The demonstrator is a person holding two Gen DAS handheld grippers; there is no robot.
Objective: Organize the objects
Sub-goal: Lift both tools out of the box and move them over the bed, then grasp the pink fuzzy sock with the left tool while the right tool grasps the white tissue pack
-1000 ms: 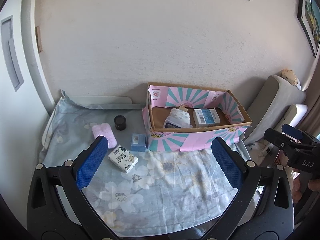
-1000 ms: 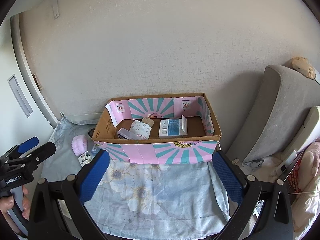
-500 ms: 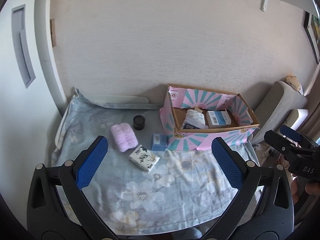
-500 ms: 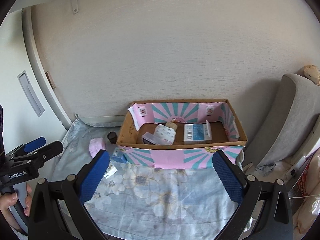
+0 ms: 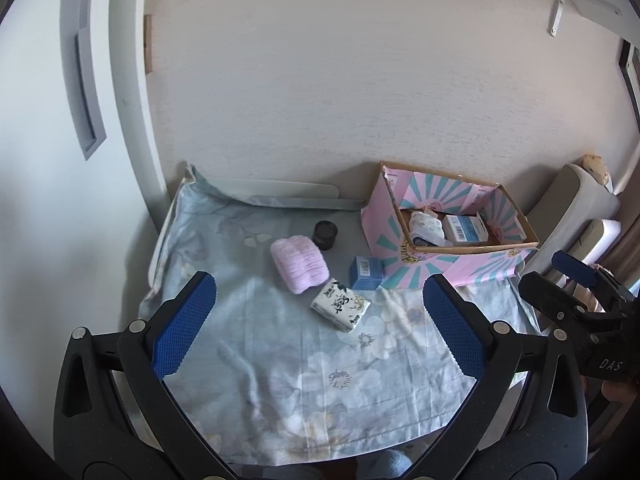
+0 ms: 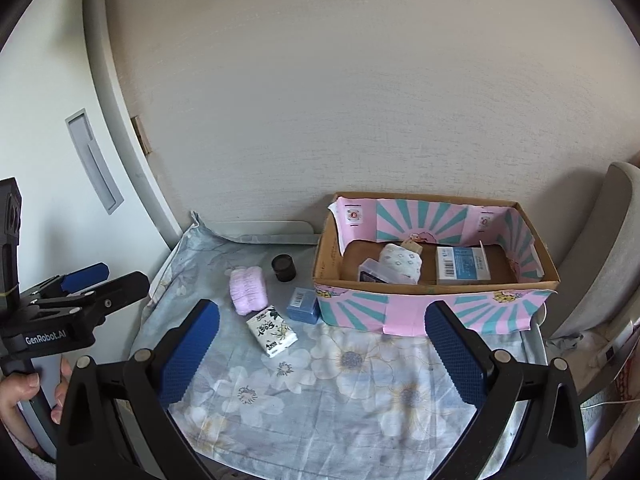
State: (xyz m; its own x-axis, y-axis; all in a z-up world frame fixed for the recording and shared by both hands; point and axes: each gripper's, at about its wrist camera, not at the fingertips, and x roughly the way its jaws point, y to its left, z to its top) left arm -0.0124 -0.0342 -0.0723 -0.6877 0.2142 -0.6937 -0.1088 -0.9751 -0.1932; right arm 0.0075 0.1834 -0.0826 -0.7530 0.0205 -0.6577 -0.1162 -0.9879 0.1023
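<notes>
Change: both views are being swung left; loose items are now being framed centrally.
Left claw (image 5: pixel 320 326): being held spread, empty.
Right claw (image 6: pixel 322 352): being held spread, empty.
Box (image 5: pixel 456 268): sitting right of centre, partly filled.
Loose items: tissue pack (image 5: pixel 340 309), pink cloth (image 5: pixel 298 265), blue carton (image 5: pixel 366 273) and jar (image 5: pixel 325 234) are lying mid-frame on the desk (image 5: pixel 280 400), awaiting boxing.

Over the last second both grippers have swung leftward. In the left wrist view the pink-and-teal patterned cardboard box (image 5: pixel 452 258) has slid from the middle to the right side, while the fluffy pink folded cloth (image 5: pixel 299 265), the small dark round jar (image 5: pixel 325 234), the small blue carton (image 5: pixel 366 273) and the white floral tissue pack (image 5: pixel 340 310) now sit near the centre. The right wrist view now shows these four items in full, left of the box.
</notes>
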